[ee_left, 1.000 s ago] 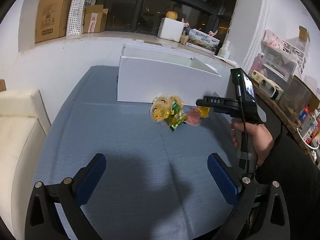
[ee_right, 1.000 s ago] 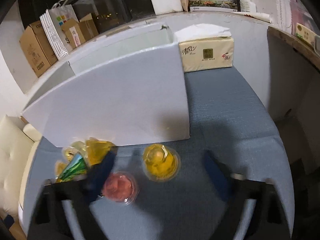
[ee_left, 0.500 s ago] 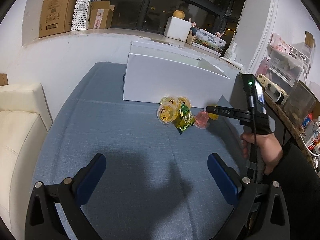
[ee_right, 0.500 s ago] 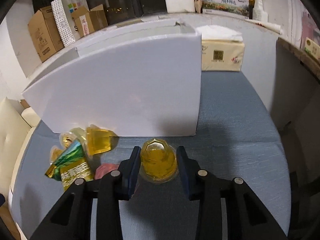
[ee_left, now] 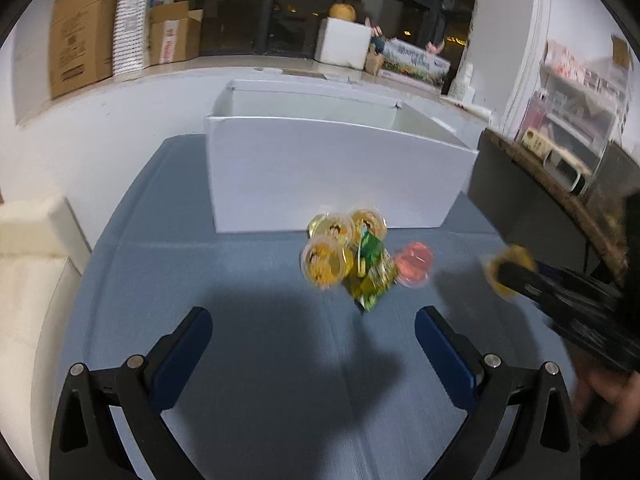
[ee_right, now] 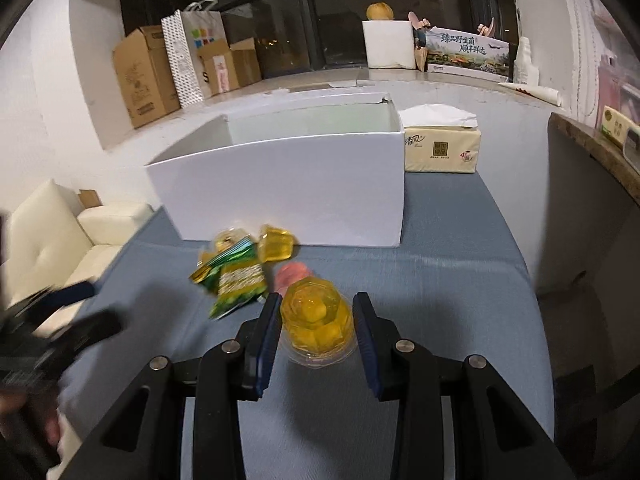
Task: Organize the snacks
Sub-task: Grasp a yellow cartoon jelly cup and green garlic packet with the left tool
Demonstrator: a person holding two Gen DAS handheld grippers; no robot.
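Observation:
My right gripper (ee_right: 317, 318) is shut on a yellow jelly cup (ee_right: 316, 316) and holds it above the blue tablecloth; it shows blurred in the left wrist view (ee_left: 510, 266). A pile of snacks lies in front of the open white box (ee_left: 332, 168): yellow jelly cups (ee_left: 326, 260), green packets (ee_left: 370, 276) and a pink jelly cup (ee_left: 414, 264). In the right wrist view the box (ee_right: 288, 196), green packets (ee_right: 236, 280) and pink cup (ee_right: 290, 274) lie ahead. My left gripper (ee_left: 314, 344) is open and empty, short of the pile.
A tissue pack (ee_right: 440, 148) stands right of the box. A cream sofa (ee_left: 28, 264) borders the table's left side. A dark counter (ee_left: 532, 196) stands at the right. Cardboard boxes (ee_left: 80, 28) sit on the back ledge.
My right gripper closed on the yellow jelly cup and lifted it back from the pile. My left gripper moved nearer the snacks and stayed open.

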